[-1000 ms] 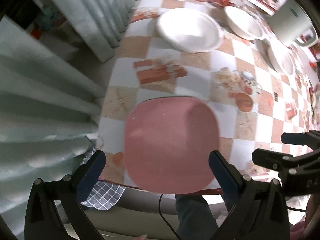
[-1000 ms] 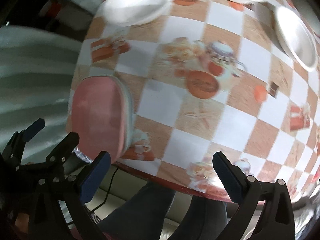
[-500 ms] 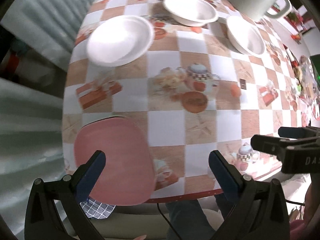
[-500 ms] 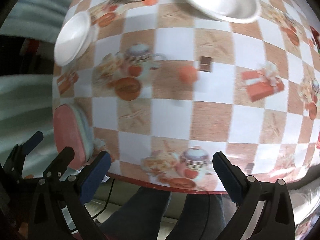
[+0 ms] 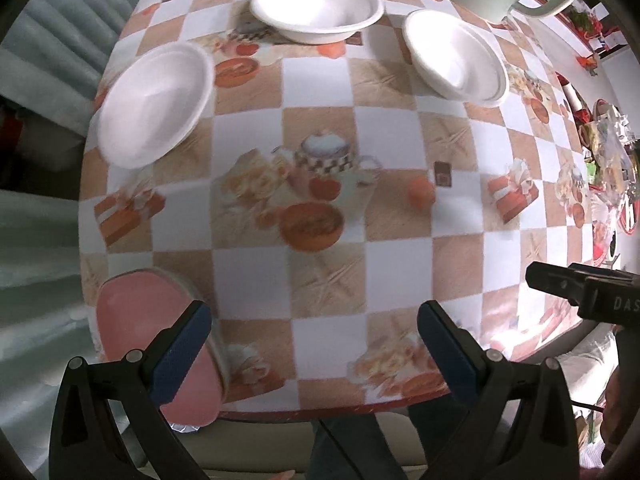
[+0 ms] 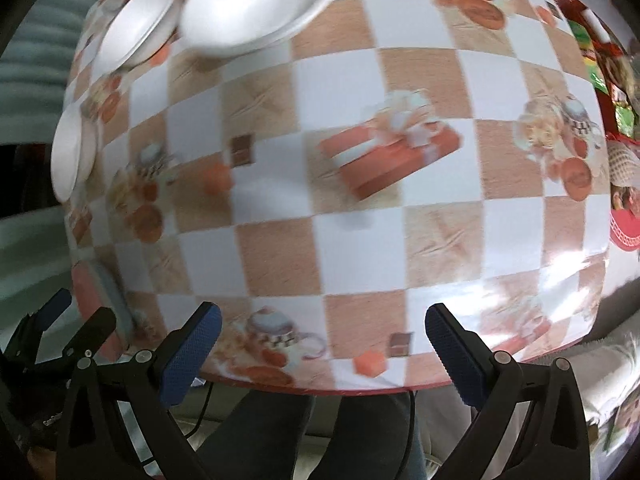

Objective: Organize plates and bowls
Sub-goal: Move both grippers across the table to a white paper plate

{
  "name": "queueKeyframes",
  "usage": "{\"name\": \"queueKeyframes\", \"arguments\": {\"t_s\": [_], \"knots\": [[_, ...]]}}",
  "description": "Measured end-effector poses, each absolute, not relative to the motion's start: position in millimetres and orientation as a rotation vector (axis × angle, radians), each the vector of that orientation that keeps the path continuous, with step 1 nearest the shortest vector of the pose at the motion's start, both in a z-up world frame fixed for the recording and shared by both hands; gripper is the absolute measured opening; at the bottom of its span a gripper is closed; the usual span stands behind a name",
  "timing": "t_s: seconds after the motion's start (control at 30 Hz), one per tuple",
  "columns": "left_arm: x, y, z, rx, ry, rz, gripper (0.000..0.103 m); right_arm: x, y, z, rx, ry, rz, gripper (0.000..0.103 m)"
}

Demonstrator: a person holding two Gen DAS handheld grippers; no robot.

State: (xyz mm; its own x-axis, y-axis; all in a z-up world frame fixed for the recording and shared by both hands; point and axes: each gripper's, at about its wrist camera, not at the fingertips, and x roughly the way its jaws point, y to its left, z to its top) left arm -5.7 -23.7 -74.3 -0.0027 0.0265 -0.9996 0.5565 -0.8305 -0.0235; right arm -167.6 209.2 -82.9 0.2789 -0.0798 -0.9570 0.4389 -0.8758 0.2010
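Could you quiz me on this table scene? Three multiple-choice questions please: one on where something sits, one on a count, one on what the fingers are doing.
1. Where does the pink plate lie?
A. at the table's near left corner
B. in the middle of the table
C. inside a white bowl

2. How many white bowls are on the checked tablecloth?
A. one
B. three
C. five

3. What are the left gripper and right gripper doing?
A. both clamp a bowl
B. one holds the plate
C. both are open and hold nothing

Answers: 1 A, the plate sits by the near left edge. 2 B, left bowl, middle bowl and right bowl. 3 C, the fingers stand wide apart with only tablecloth between them.
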Motion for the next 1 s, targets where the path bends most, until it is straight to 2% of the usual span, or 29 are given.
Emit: {"name": "queueKeyframes", "arguments": {"t_s": [0.6,0.77,1.0], "knots": [[-105,-38,-91,1.796,0.735,-1.826,0.103,-270,206,-77,2.035,0.329,-1.743,0.103],[-129,-52,-107,1.768,0.857,-1.775,0.103,-295,190,-82,2.013,0.318,-1.754,0.103],[-159,-62,-124,1.737,0.859,-1.739,0.103,-324,165,-93,1.989,0.312,-1.757,0.103]]}}
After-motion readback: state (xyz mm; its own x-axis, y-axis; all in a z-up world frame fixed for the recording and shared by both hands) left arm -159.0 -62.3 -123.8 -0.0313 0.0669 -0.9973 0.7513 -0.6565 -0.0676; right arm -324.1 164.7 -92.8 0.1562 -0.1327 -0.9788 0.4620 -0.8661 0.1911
